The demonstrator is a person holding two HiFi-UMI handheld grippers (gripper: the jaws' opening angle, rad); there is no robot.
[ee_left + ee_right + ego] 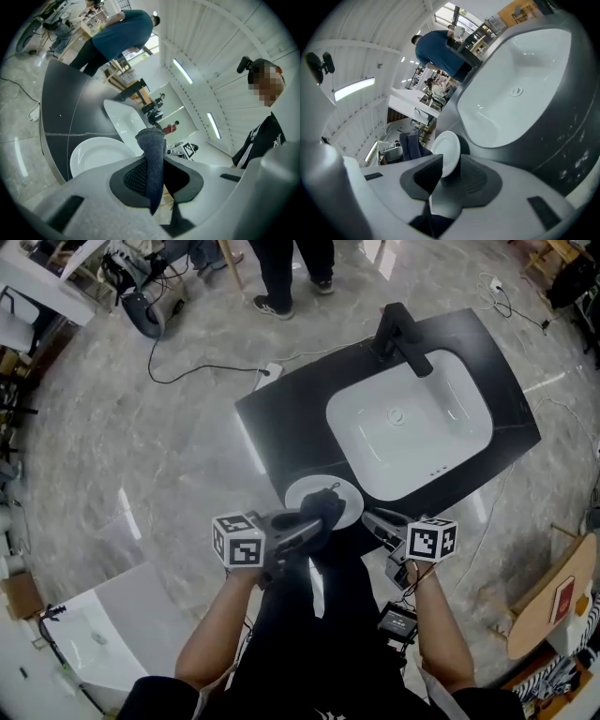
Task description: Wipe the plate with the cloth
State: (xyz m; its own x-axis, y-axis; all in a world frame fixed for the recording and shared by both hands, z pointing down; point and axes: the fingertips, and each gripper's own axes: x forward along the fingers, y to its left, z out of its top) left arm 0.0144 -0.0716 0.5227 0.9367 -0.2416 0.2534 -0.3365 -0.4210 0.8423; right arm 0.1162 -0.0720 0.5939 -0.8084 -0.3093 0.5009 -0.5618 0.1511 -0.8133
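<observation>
A white plate [302,495] lies at the near edge of the black counter [281,418]. My left gripper [314,521] is shut on a dark grey-blue cloth [324,506], which hangs over the plate's near side. In the left gripper view the cloth [153,157] stands up between the jaws, with the plate [96,154] just beyond it to the left. My right gripper [372,519] is at the plate's right rim. In the right gripper view its jaws are shut on the plate [446,151], and the cloth [410,145] shows on the plate's far side.
A white sink basin [410,423] with a black faucet [401,334] is set in the counter behind the plate. People stand on the marble floor at the back [281,268]. Cables [187,371] trail on the floor; a white cabinet [84,634] stands at the lower left.
</observation>
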